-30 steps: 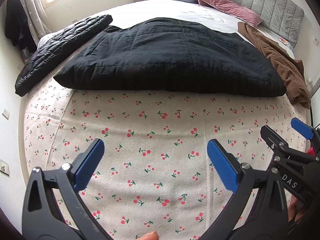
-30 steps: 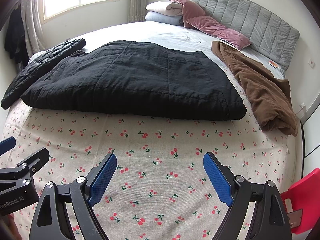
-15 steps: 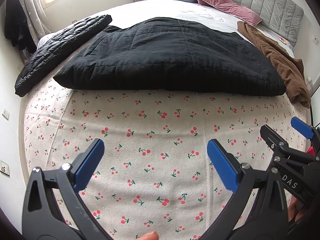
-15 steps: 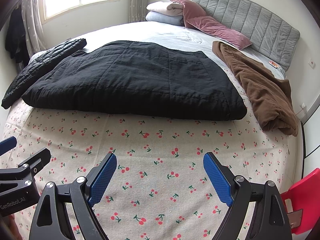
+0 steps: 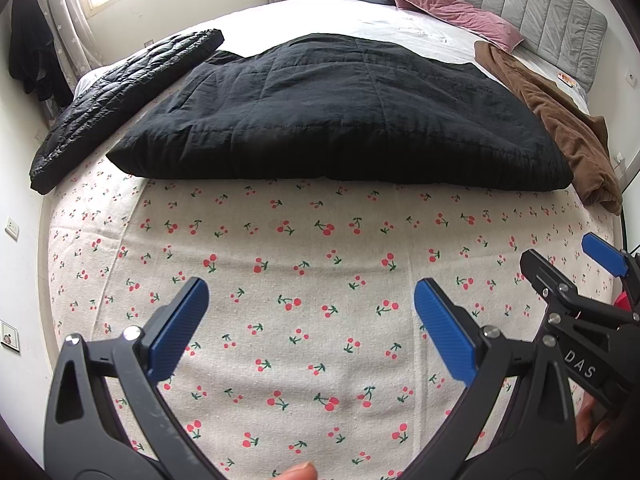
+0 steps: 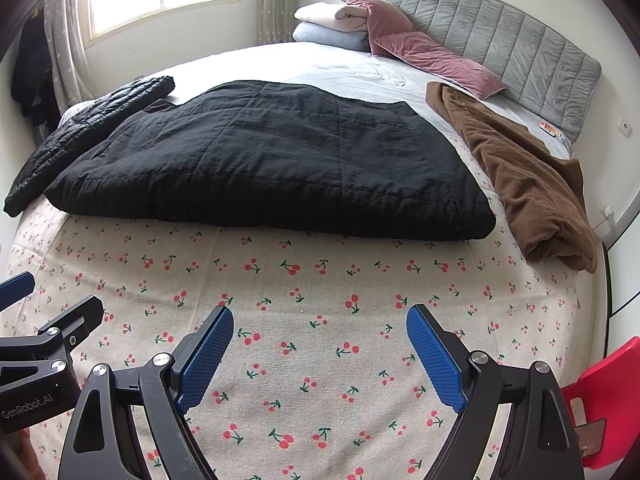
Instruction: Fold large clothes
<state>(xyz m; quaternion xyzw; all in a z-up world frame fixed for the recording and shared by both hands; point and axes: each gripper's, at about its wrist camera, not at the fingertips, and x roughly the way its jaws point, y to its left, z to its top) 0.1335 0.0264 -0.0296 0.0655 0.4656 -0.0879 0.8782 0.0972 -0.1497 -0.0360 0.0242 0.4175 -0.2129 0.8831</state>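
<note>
A large black quilted garment lies folded flat across the middle of the bed; it also shows in the right wrist view. My left gripper is open and empty, held above the cherry-print sheet, short of the garment's near edge. My right gripper is open and empty too, above the same sheet. Each gripper shows at the edge of the other's view.
A black puffer jacket lies at the left of the bed. A brown garment lies along the right side. Pillows and a grey headboard are at the far end. A red chair stands at lower right.
</note>
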